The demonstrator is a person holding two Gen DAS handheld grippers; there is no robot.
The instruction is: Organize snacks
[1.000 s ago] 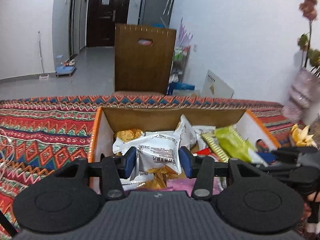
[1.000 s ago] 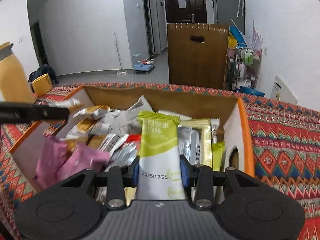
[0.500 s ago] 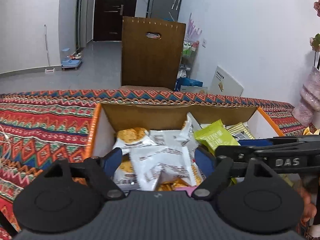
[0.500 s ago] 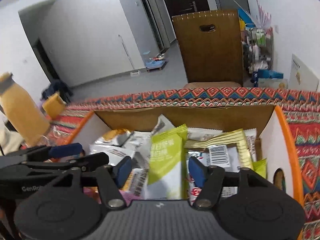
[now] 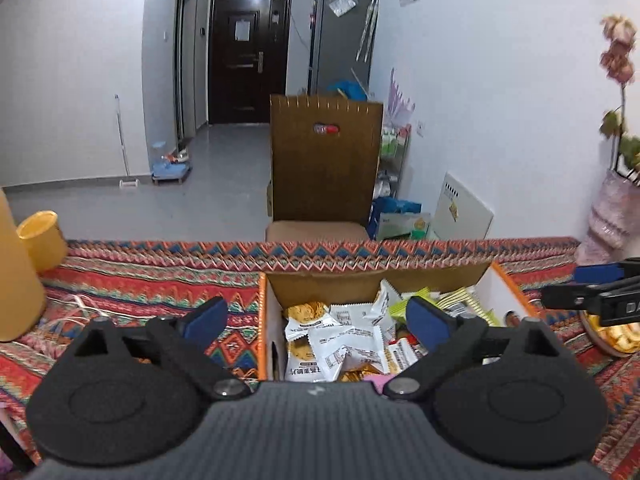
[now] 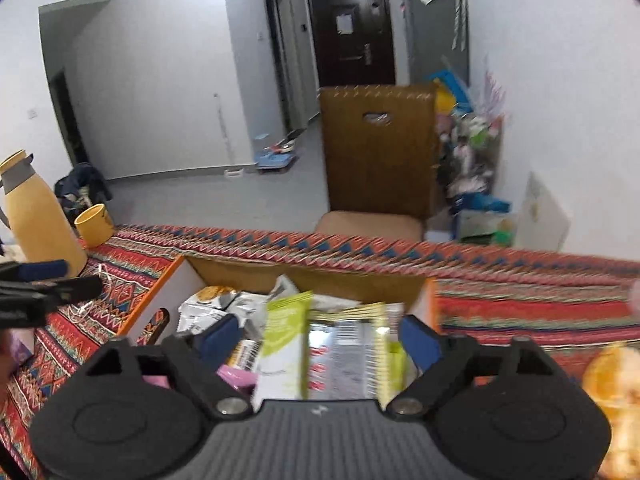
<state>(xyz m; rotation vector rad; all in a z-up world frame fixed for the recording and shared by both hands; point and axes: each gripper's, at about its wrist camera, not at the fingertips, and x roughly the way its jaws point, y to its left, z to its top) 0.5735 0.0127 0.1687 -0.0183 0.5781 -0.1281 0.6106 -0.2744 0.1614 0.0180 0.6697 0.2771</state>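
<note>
With both the left gripper (image 5: 316, 318) and right gripper (image 6: 320, 338) spread wide and empty above the box (image 5: 262, 312), the packets (image 5: 340, 336) inside look light, crinkly and slippery, best pinched by a sealed edge.

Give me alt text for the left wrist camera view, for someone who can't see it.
The open left gripper hovers, holding nothing, above a cardboard box of snack packets on a patterned tablecloth. The right gripper pokes in from the right edge; behind the table are a brown chair and a dark door.
</note>
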